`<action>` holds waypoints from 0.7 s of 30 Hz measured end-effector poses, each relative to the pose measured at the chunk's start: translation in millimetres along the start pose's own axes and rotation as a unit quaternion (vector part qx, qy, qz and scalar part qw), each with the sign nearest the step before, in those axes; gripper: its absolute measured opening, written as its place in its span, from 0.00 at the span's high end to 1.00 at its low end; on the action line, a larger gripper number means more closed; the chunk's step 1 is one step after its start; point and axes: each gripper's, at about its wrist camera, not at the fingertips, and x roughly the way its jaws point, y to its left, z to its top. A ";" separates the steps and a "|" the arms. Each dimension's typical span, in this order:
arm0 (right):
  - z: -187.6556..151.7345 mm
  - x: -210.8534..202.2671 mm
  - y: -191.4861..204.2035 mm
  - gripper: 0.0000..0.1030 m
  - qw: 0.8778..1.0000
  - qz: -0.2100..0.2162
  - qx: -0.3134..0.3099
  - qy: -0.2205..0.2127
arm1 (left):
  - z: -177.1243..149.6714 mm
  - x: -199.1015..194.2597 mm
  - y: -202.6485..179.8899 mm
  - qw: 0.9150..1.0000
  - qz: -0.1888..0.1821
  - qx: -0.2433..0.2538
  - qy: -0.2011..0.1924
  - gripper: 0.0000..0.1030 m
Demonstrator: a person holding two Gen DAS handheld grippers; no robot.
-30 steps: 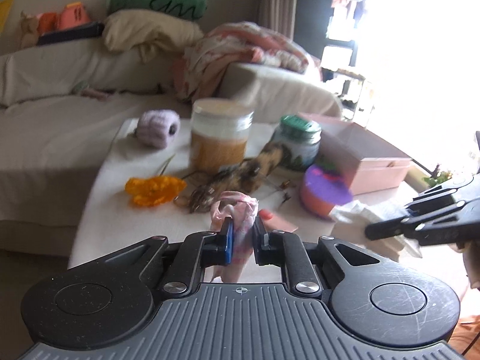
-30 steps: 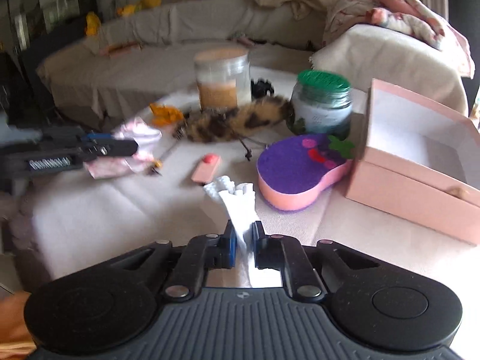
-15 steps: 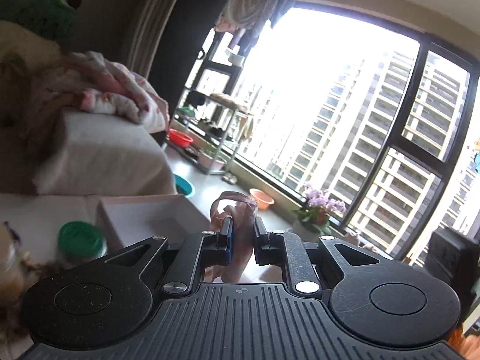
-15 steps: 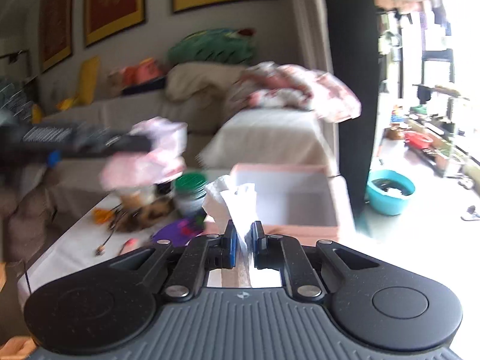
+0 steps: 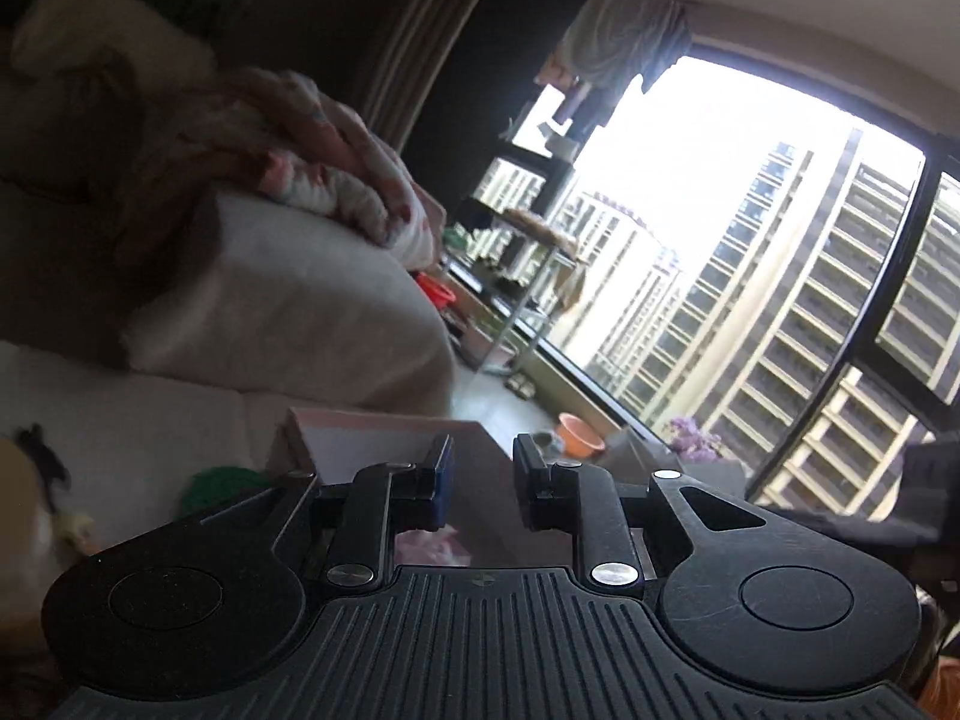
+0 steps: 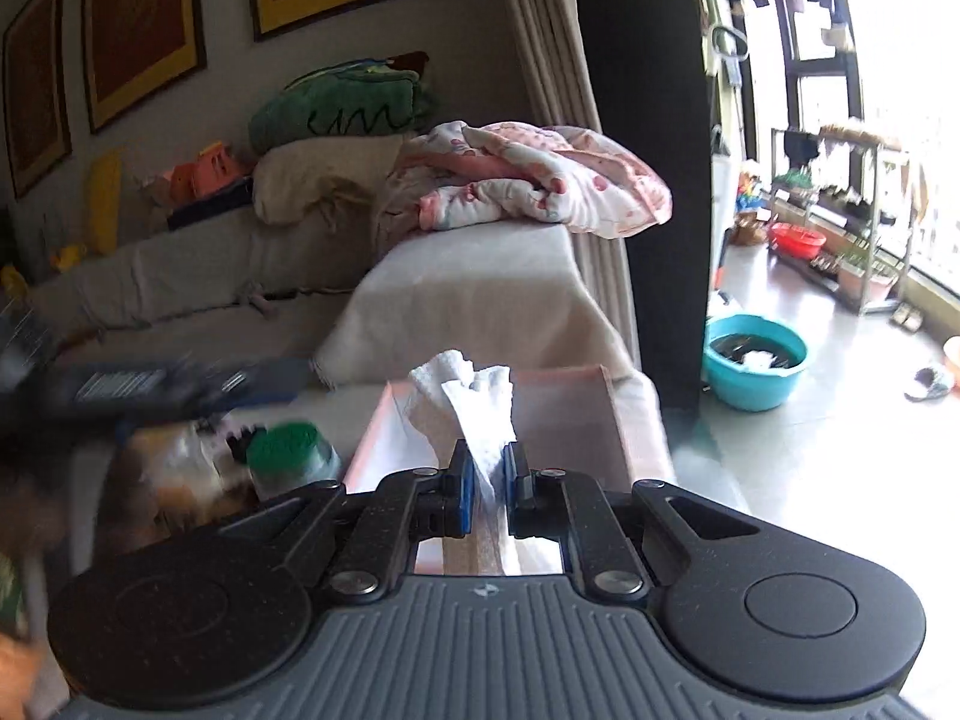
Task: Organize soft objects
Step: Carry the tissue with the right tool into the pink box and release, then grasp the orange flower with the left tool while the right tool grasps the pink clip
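Note:
My left gripper (image 5: 479, 468) is open and empty above the pink box (image 5: 360, 438). A pink soft cloth (image 5: 433, 546) lies below the fingers, inside the box. My right gripper (image 6: 487, 483) is shut on a white soft cloth (image 6: 474, 396) and holds it over the same pink box (image 6: 552, 384). The left gripper shows blurred at the left of the right wrist view (image 6: 156, 384).
A green-lidded jar (image 6: 288, 450) stands left of the box on the white table. A cloth-covered sofa arm (image 6: 480, 294) with a pink blanket (image 6: 528, 180) is behind. A blue basin (image 6: 755, 369) sits on the floor at right. Large windows (image 5: 750, 276) lie beyond.
My left gripper has opened and let go of the pink cloth, which now lies in the box. My right gripper moved closer over the box, still holding the white cloth.

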 end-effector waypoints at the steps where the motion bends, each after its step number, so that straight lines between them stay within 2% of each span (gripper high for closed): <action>1: 10.2 14.5 -0.3 0.90 1.000 0.005 0.014 0.001 | 0.4 -16.9 3.4 1.000 0.019 0.017 -0.014 0.77; 3: 25.3 45.7 0.4 0.72 1.000 0.007 0.026 0.014 | 6.5 -52.4 15.3 0.998 0.049 0.035 -0.031 0.77; 4: 31.4 63.0 0.9 0.45 0.999 0.003 0.025 0.035 | 4.6 -68.8 23.6 0.996 0.067 0.038 -0.035 0.77; 5: 34.0 76.0 1.8 0.33 0.999 -0.004 0.025 0.048 | 2.9 -84.8 33.6 0.995 0.087 0.038 -0.037 0.77; 7: 31.9 87.0 4.7 0.33 0.998 -0.024 0.020 0.050 | -1.4 -109.0 56.0 0.991 0.129 0.033 -0.030 0.77; 9: 27.3 86.6 10.1 0.33 0.998 -0.028 0.004 0.048 | -10.1 -130.3 83.5 0.986 0.167 0.027 -0.015 0.77; 12: 14.7 76.5 26.7 0.32 0.999 -0.022 -0.019 0.042 | -21.0 -153.4 125.9 0.971 0.238 0.008 0.007 0.77; 14: 6.5 69.9 45.2 0.29 0.998 -0.014 -0.045 0.036 | -23.5 -162.8 146.8 0.960 0.281 -0.006 0.008 0.77; 15: 0.5 65.2 55.7 0.27 0.998 -0.012 -0.057 0.028 | -23.4 -174.5 150.4 0.958 0.286 -0.012 0.002 0.77; 18: -18.9 53.9 86.5 0.18 0.996 -0.025 -0.081 -0.012 | -29.2 -174.7 157.7 0.967 0.251 -0.026 -0.006 0.77; 19: -23.9 53.0 94.9 0.18 0.996 -0.025 -0.084 -0.017 | -32.9 -168.2 160.4 0.972 0.231 -0.028 -0.003 0.77; 21: -32.5 52.7 109.6 0.18 0.995 0.009 -0.095 0.002 | -40.4 -149.6 156.2 0.977 0.210 -0.037 0.010 0.77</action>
